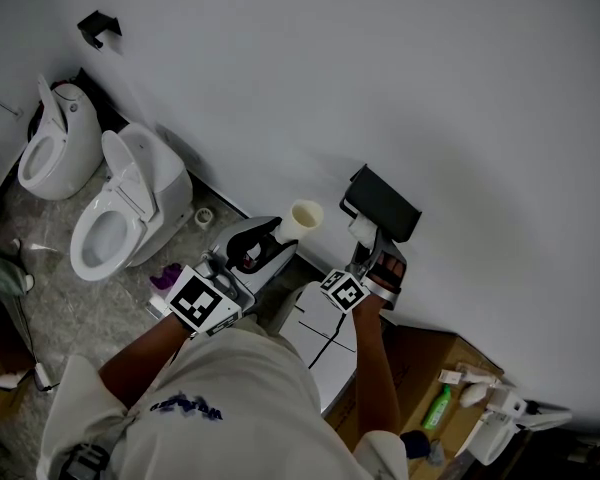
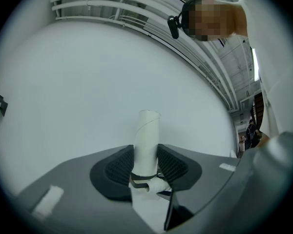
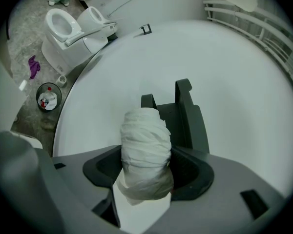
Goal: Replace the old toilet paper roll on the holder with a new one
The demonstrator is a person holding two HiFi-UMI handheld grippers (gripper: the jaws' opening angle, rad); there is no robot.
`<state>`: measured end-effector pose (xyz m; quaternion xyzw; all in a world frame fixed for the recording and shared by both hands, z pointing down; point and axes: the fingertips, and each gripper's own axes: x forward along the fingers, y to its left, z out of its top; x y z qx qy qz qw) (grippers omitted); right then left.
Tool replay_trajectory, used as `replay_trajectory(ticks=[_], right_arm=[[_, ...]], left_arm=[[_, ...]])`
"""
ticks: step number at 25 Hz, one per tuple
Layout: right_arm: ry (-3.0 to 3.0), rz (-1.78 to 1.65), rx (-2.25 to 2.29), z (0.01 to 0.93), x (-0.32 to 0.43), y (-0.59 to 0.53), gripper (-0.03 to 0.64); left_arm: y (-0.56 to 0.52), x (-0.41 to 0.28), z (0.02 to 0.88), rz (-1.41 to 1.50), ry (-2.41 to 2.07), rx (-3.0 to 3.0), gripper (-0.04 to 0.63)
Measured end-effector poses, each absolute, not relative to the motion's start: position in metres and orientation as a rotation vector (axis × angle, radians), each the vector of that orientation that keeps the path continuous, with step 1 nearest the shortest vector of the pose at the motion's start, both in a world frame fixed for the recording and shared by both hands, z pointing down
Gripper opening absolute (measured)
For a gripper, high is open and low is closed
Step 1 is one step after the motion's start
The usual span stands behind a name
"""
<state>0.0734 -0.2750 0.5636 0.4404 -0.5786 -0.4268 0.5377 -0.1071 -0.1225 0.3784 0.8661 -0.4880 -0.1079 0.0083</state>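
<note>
Toilet paper roll point(image 3: 145, 147), white, outer layers rumpled: pinched between the jaws of the right gripper point(image 3: 146, 168). It is held close in front of the black holder point(image 3: 181, 115) on the white wall point(image 3: 244, 77). Contact between roll and holder: cannot tell. Long axis runs along the jaws, free end pointing away toward the holder.

Cardboard tube point(image 2: 147, 135), bare: off the holder and clamped at its lower part by the left gripper point(image 2: 146, 164). Its long axis also runs along the jaws, with the open end toward the wall. In the head view it sits left of the holder, apart from it.

Surroundings:
- Far left on the floor, a white toilet point(image 1: 130, 213) and a second toilet point(image 1: 58, 146) beyond it.
- A purple cloth point(image 1: 165, 276) and a small bin point(image 3: 49, 97) holding rubbish.
- Near right, a cardboard box point(image 1: 420, 358) with a green bottle point(image 1: 436, 406) on it.
- The holder's black body stands directly behind the roll.
</note>
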Motion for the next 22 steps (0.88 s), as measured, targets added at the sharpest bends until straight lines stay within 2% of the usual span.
replay_trajectory(ticks=[22], right_arm=[[-1.413,-1.034,1.030,0.564,0.050,-0.277,0.296]], left_arm=[[-0.124,-0.110,0.382,-0.362,-1.528,2.670,0.156]])
